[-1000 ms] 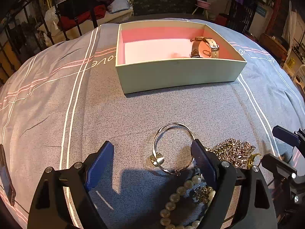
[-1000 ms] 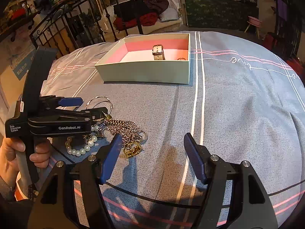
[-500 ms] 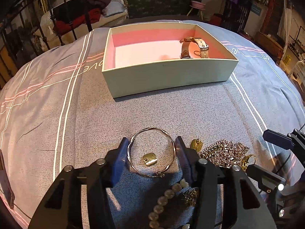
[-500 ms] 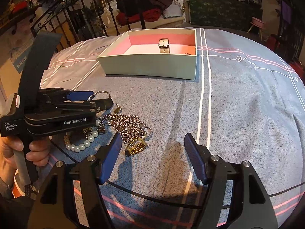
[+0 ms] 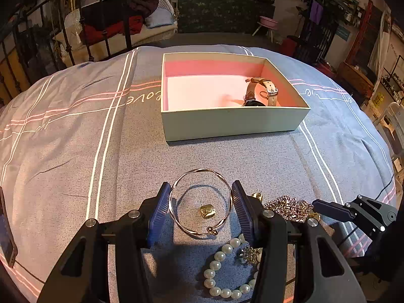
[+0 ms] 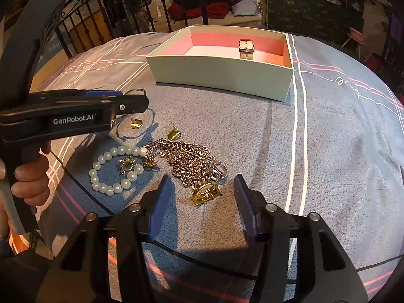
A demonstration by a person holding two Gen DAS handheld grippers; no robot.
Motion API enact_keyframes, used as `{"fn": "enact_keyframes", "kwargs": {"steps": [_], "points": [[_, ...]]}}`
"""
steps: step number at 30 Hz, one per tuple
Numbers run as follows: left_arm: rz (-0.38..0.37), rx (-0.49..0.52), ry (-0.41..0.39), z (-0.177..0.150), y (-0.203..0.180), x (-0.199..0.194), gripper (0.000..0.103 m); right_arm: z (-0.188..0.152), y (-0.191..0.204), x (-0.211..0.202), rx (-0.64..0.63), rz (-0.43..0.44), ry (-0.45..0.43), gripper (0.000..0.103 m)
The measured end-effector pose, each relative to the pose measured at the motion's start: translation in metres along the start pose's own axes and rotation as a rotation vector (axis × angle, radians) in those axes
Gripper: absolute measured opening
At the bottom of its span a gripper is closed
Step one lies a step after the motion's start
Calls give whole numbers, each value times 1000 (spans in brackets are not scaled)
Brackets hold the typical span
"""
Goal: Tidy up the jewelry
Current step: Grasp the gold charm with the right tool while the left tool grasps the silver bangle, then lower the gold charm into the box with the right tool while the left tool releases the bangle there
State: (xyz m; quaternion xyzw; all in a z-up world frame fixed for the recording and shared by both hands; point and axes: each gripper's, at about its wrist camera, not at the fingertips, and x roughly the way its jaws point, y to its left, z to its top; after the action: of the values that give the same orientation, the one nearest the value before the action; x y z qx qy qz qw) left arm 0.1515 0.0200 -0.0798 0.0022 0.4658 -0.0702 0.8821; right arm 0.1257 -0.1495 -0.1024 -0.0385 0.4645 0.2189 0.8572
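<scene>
My left gripper (image 5: 200,194) is shut on a thin twisted bangle (image 5: 202,170) and holds it just above the grey bedspread, its shadow beneath. A small gold earring (image 5: 207,212) lies under the ring. My right gripper (image 6: 202,179) straddles a chunky gold ring (image 6: 205,194) at the end of a heaped chain (image 6: 186,156). Its jaws are closing and the pads stand clear of the ring. A pearl bracelet (image 6: 111,174) lies left of the chain. At the far side sits the pale box (image 5: 227,123) with a pink inside, holding a watch (image 5: 260,91).
A second gold earring (image 6: 174,134) lies by the chain. A small sparkly brooch (image 6: 127,164) rests inside the pearl loop. A hand (image 6: 30,176) holds the left gripper's handle. A black bed rail (image 5: 101,20) and cluttered furniture stand beyond the bed.
The left jaws have closed on the bangle and raised it slightly off the bedspread. The right jaws have narrowed around the gold ring, and that gripper has shifted a little toward the chain.
</scene>
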Motion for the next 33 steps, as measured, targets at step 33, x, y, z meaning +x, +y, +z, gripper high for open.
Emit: {"fn": "enact_keyframes", "kwargs": {"steps": [33], "points": [[23,-56,-105,137,0,-8,49,164,-39,0,-11,-125,-191,25]]}}
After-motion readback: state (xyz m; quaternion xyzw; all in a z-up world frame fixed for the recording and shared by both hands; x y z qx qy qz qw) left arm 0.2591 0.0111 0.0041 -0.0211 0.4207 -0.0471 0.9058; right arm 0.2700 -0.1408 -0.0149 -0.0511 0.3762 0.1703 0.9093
